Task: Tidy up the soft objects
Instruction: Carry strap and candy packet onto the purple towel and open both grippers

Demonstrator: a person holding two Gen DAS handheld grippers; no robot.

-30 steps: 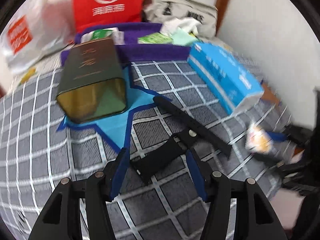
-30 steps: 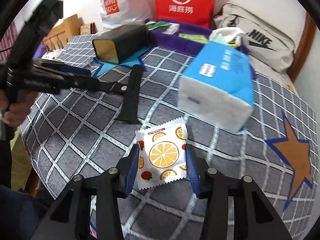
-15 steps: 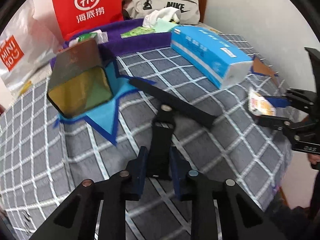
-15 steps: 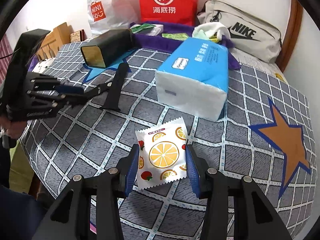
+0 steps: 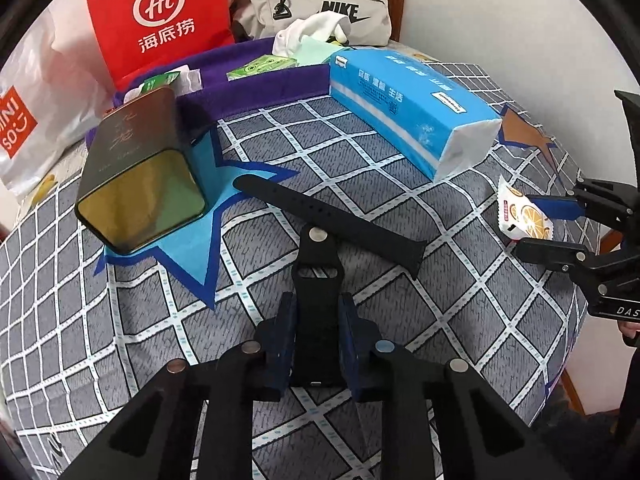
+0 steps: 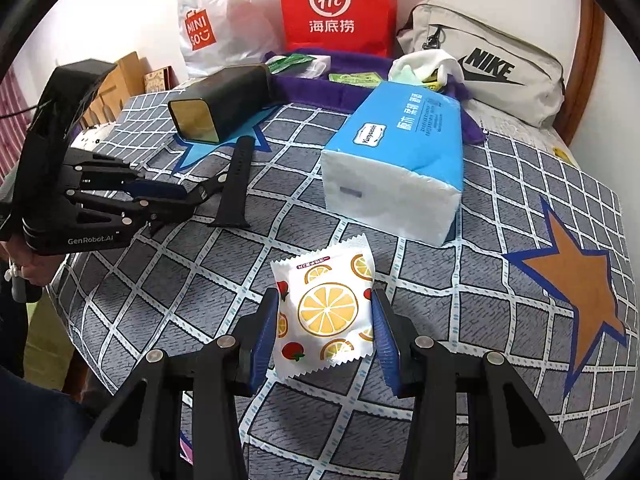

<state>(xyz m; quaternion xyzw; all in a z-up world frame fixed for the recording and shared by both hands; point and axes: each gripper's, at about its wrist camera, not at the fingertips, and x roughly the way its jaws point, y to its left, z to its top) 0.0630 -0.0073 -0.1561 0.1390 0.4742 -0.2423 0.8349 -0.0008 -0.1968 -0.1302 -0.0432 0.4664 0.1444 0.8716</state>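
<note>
Both tools are gripping something. The left tool (image 5: pixel 316 340) is pinching the short black watch strap (image 5: pixel 316 280) with its jaws nearly closed, near the middle of the bed (image 5: pixel 400 200); the right tool (image 6: pixel 325 330) is clamping the orange-print snack packet (image 6: pixel 326 310) at a moderate width. The purple tray (image 5: pixel 264 88) at the far side is already holding a few packets (probably the destination). The long strap (image 5: pixel 332 220) and tissue pack (image 5: pixel 408 108) are lying unsorted.

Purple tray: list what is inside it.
Inside the purple tray show green packets, a pale green cloth and a white cloth. The dark tin and tissue pack hide the rest.
</note>
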